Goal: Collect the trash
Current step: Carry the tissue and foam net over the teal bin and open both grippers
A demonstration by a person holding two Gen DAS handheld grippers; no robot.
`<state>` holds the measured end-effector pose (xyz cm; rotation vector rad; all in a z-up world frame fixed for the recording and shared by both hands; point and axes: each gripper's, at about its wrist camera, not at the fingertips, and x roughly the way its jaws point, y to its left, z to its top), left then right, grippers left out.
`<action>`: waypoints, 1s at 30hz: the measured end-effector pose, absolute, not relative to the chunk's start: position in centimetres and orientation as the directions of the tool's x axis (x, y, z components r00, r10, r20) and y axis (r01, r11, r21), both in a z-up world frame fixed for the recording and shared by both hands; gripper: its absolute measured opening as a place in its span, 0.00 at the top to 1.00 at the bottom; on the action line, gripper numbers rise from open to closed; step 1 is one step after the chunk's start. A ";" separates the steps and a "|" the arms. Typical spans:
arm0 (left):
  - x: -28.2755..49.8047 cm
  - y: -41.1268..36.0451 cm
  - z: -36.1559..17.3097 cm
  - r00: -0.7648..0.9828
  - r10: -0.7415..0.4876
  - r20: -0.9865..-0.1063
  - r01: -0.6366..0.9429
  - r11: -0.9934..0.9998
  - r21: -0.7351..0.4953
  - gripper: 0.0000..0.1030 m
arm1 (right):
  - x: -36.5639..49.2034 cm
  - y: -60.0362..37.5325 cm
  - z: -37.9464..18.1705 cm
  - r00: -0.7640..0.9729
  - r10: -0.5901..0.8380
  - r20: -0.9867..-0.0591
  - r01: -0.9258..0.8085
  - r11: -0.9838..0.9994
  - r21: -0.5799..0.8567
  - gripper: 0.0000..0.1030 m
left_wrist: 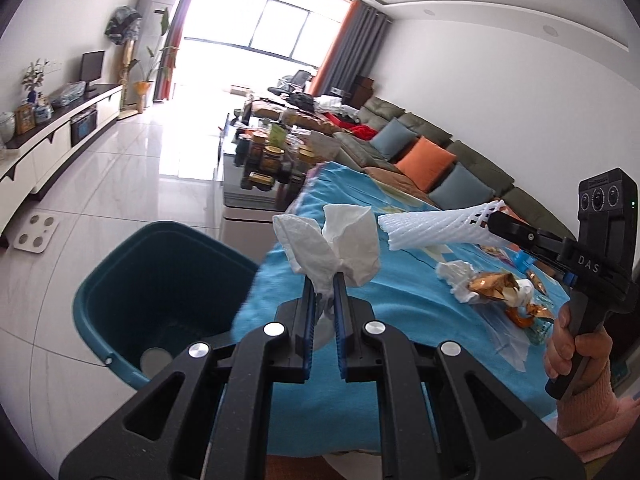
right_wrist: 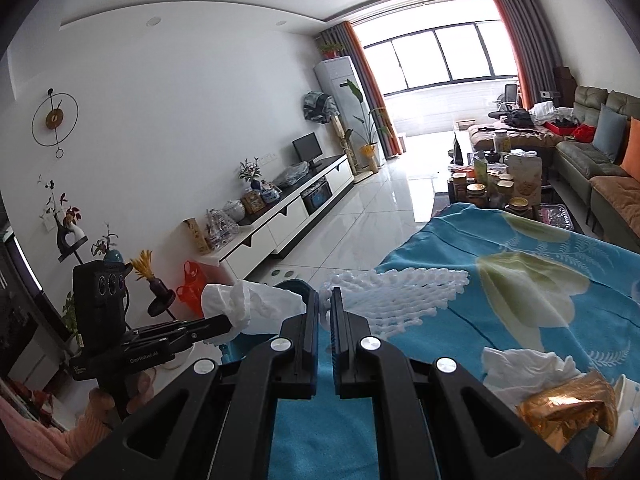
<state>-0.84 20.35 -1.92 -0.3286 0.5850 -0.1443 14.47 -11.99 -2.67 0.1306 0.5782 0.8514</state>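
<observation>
My left gripper [left_wrist: 323,278] is shut on a crumpled white tissue [left_wrist: 332,240], held above the table edge beside the teal bin [left_wrist: 160,300]. My right gripper [right_wrist: 325,294] is shut on a white foam fruit net [right_wrist: 404,296], which also shows in the left wrist view [left_wrist: 432,226]. The right gripper [left_wrist: 494,218] reaches in from the right there. The left gripper [right_wrist: 224,324] with the tissue [right_wrist: 248,308] shows at the left of the right wrist view, over the bin's rim [right_wrist: 296,286]. More trash, tissue [left_wrist: 458,276] and gold wrappers [left_wrist: 492,284], lies on the blue cloth [left_wrist: 400,320].
The bin stands on the white tile floor left of the table. A glass coffee table with several jars [left_wrist: 264,160] stands beyond. A sofa with cushions [left_wrist: 424,160] runs along the right. A white TV cabinet [right_wrist: 288,216] lines the far wall.
</observation>
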 end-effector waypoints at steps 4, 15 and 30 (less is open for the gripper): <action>-1.4 22.7 -2.3 0.832 -0.175 -0.527 -0.021 0.938 -0.345 0.91 | 15.1 -8.9 -2.9 0.472 0.762 -0.443 -0.708 0.627 0.325 0.96; -1.6 28.3 -4.9 0.807 -0.087 -0.584 -0.153 0.925 -0.348 0.91 | 16.0 -1.3 -4.2 0.372 0.787 -0.493 -0.786 0.549 0.283 0.96; -0.5 30.9 -8.9 0.755 -0.048 -0.654 -0.254 0.898 -0.359 0.91 | 17.2 5.3 -7.8 0.290 0.738 -0.609 -0.815 0.524 0.247 0.96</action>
